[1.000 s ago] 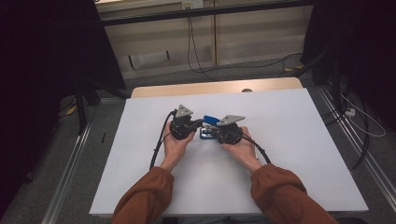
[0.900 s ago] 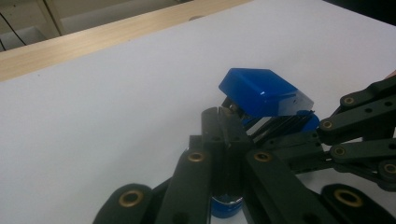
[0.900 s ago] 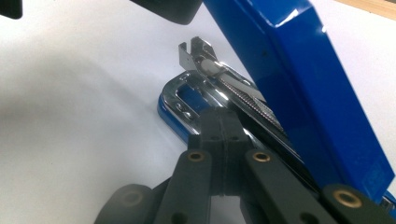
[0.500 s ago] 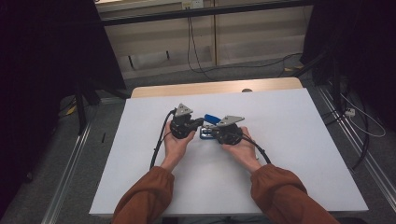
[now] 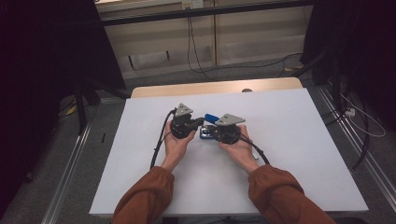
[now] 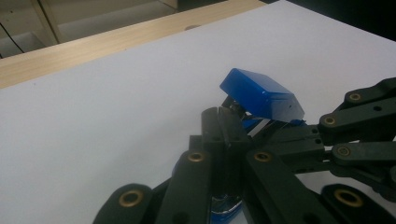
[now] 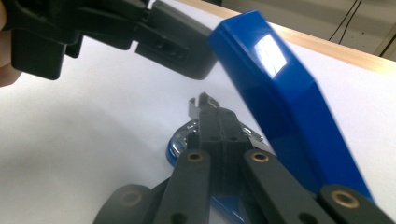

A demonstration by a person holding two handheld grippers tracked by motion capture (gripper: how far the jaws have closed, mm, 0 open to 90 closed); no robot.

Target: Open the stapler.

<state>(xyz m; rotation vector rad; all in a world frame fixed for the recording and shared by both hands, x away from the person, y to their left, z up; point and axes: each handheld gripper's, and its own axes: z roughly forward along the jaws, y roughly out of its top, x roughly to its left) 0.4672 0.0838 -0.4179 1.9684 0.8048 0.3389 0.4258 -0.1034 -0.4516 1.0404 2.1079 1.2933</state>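
A blue stapler [image 5: 210, 117] lies mid-table on the white sheet, its lid [image 6: 261, 95] swung up off the base. My left gripper [image 5: 198, 123] is shut, with its tips [image 6: 218, 114] right under the raised lid. My right gripper [image 5: 213, 133] comes from the other side, also shut. Its tips [image 7: 212, 112] sit over the stapler's metal rail [image 7: 192, 106] and blue base [image 7: 175, 150], beside the lid [image 7: 280, 93]. Whether either pair of jaws pinches a thin part of the stapler I cannot tell. The left gripper's body [image 7: 140, 28] hangs just beyond.
The white tabletop [image 5: 289, 140] spreads wide around both hands. A bare wooden strip [image 5: 210, 87] runs along its far edge. Cables trail from each gripper toward the person. Metal rails flank the table on the floor, and cords lie on the floor beyond.
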